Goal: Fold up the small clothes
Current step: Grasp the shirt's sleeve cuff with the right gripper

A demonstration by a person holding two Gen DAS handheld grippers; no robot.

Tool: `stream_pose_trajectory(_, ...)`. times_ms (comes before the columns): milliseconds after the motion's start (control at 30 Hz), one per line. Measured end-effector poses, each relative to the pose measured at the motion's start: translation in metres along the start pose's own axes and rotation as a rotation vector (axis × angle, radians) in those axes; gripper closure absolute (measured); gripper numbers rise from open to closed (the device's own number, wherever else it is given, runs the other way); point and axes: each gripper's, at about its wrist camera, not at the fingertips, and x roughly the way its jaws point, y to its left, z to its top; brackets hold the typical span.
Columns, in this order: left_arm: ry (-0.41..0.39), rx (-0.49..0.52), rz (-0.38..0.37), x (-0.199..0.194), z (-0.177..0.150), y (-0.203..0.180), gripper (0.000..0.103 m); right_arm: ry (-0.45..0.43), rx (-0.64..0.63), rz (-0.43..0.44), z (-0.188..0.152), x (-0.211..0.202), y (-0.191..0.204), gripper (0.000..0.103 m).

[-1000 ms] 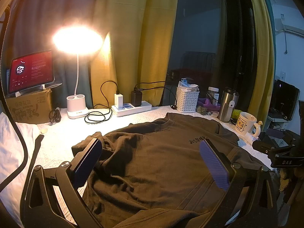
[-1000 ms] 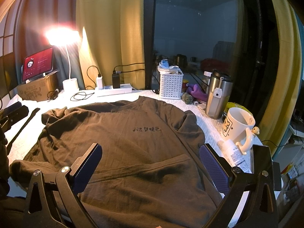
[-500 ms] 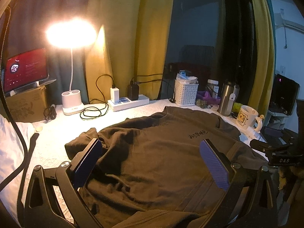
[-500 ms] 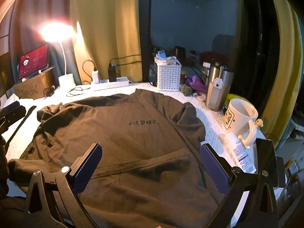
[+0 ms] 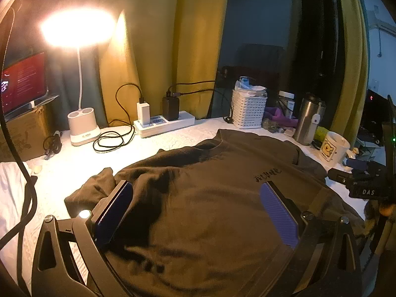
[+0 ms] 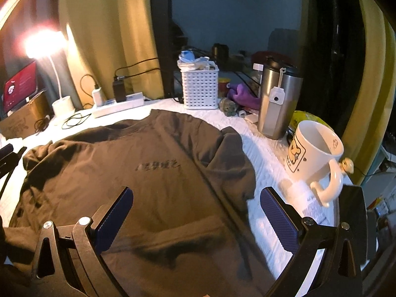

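A dark brown T-shirt [image 5: 210, 198] [image 6: 138, 173] lies spread front up on the white-covered table, collar toward the window, small dark print on the chest. Its left sleeve [image 5: 94, 188] is bunched; its right sleeve [image 6: 235, 158] is folded over. My left gripper [image 5: 195, 210] hovers open above the shirt's lower left part, blue pads wide apart. My right gripper [image 6: 195, 212] hovers open over the shirt's lower right edge, its right pad above the white cloth beside the shirt. Neither holds anything. The right gripper's body shows at the edge of the left wrist view.
Behind the shirt stand a lit desk lamp [image 5: 81, 123], a power strip [image 5: 163, 123] with chargers and cables, a white basket [image 6: 200, 89], a steel tumbler [image 6: 277, 99] and a white mug [image 6: 314, 153]. A tablet [image 5: 22, 81] sits on a cardboard box at the left.
Both grippers have moved forward and lower over the shirt, the right one shifting rightward toward the mug and sleeve. Both stay open. The shirt lies as before.
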Motion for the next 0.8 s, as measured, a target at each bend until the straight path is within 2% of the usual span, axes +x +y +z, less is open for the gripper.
stream_pose_trajectory(400, 0.043, -0.016, 0.056, 0.042, 0.023, 0.005, 0.002, 0.035, -0.01, 0.029, 0.045, 0.063, -0.042, 0.001)
stream_pose_trajectory(600, 0.073, -0.017, 0.077, 0.062, 0.03, 0.005, 0.002, 0.081, -0.044, 0.027, 0.071, 0.107, -0.057, 0.027)
stream_pose_trajectory(667, 0.082, -0.019, 0.084, 0.067, 0.032, 0.005, 0.002, 0.097, -0.046, 0.026, 0.074, 0.12, -0.061, 0.029)
stream_pose_trajectory(733, 0.089, -0.021, 0.091, 0.073, 0.033, 0.008, 0.002, 0.128, -0.046, 0.031, 0.077, 0.136, -0.065, 0.041)
stream_pose_trajectory(800, 0.097, -0.024, 0.099, 0.077, 0.034, 0.01, 0.002, 0.151, -0.049, 0.021, 0.077, 0.151, -0.068, 0.042)
